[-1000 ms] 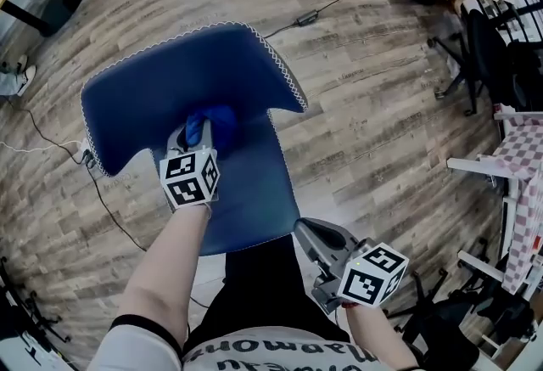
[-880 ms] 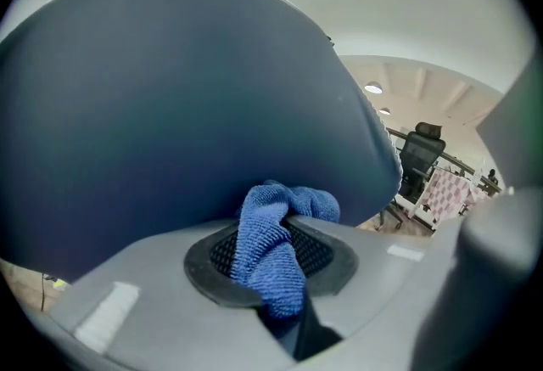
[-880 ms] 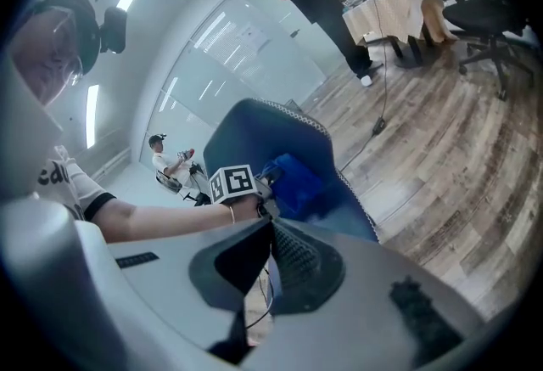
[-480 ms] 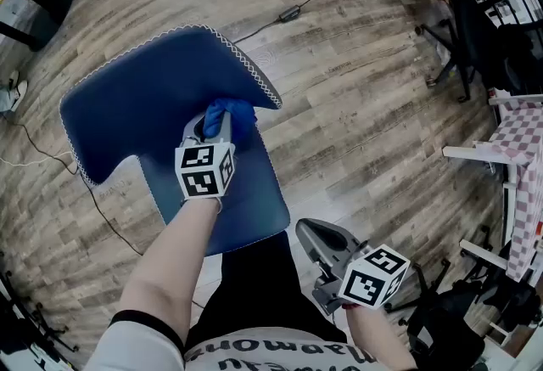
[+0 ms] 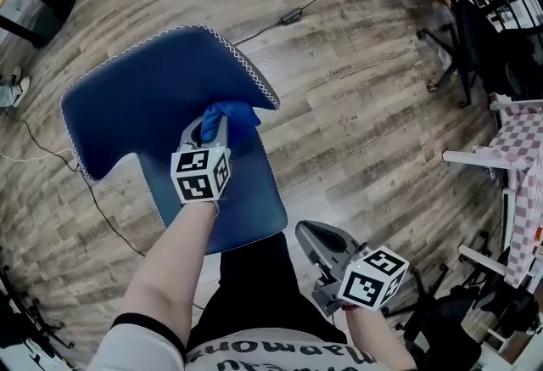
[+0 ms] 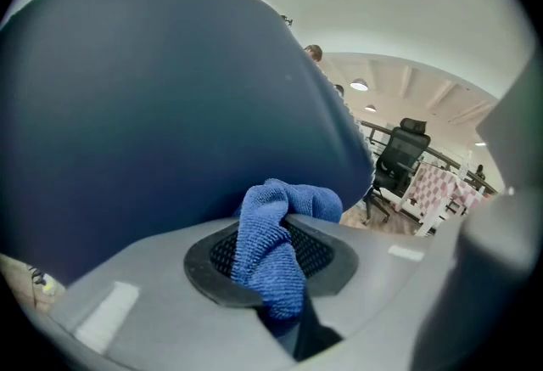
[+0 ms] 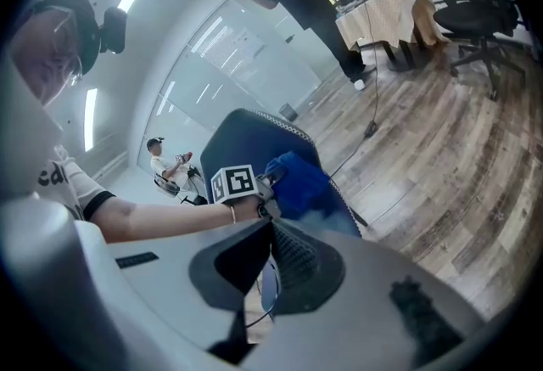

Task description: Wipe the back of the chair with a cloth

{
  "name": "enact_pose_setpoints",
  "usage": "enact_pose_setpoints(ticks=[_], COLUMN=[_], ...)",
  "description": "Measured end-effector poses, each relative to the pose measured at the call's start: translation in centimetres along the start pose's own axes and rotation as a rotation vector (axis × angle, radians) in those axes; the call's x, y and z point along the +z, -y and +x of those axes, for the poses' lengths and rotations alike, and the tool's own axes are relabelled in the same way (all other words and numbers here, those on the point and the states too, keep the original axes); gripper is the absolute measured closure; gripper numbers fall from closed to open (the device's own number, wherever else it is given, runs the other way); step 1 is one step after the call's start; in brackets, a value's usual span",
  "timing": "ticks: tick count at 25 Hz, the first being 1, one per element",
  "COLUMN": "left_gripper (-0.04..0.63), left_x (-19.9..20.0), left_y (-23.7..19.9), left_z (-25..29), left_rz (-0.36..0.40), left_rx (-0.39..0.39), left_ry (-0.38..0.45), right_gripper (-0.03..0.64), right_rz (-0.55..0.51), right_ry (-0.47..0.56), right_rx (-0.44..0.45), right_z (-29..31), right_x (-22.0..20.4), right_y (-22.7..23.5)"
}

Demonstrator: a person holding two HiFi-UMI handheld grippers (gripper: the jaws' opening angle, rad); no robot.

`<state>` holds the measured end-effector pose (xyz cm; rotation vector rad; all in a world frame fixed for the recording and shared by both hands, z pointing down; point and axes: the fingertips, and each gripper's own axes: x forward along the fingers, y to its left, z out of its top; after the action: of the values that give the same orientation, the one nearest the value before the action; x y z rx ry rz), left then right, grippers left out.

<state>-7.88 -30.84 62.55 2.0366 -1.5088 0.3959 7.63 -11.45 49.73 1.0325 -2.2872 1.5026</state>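
Note:
A dark blue chair [image 5: 144, 98] with white-stitched edging stands below me on the wood floor; its back [image 6: 153, 123] fills the left gripper view. My left gripper [image 5: 209, 133] is shut on a blue cloth [image 5: 231, 118] and presses it against the chair's surface near the right edge. The cloth [image 6: 271, 250] bunches out between the jaws. The right gripper view shows the chair [image 7: 246, 140], the cloth [image 7: 297, 182] and the left gripper's marker cube [image 7: 233, 184]. My right gripper [image 5: 316, 240] hangs low by my body, off the chair, jaws together with nothing in them.
A cable with a power brick [image 5: 293, 17] runs over the floor beyond the chair. Black office chairs [image 5: 492, 38] and a checkered cloth on a white frame [image 5: 526, 157] crowd the right side. A desk leg [image 5: 42, 4] stands far left. Two people [image 7: 314, 8] are in the room.
My left gripper has slid the cloth rightward across the chair toward its right edge over the last second. The right gripper has stayed put.

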Motion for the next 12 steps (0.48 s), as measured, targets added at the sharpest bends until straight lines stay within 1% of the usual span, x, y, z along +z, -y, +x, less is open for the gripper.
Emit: enact_pose_setpoints(ticks=[2, 5, 8, 10, 12], left_gripper=[0.517, 0.517, 0.517, 0.517, 0.517], left_x=[-1.4, -3.4, -4.2, -4.6, -5.0], left_y=[-2.8, -8.5, -14.5, -17.4, -19.5], left_z=[-1.3, -4.2, -7.7, -9.9, -11.5], left_rz=[-0.017, -0.01, -0.048, -0.068, -0.104], left_rx=[0.062, 0.183, 0.321, 0.389, 0.443], left_ry=[-0.024, -0.055, -0.045, -0.039, -0.032], right_gripper=[0.603, 0.603, 0.603, 0.603, 0.603], right_rz=[-0.004, -0.013, -0.021, -0.026, -0.035], right_ry=[-0.01, -0.031, -0.055, -0.07, -0.084], right_rx=[0.009, 0.025, 0.041, 0.052, 0.061], right_z=[0.3, 1.2, 2.1, 2.7, 3.3], right_x=[0.0, -0.2, -0.6, -0.7, -0.7], right_y=[-0.1, -0.5, -0.9, -1.2, -1.5])
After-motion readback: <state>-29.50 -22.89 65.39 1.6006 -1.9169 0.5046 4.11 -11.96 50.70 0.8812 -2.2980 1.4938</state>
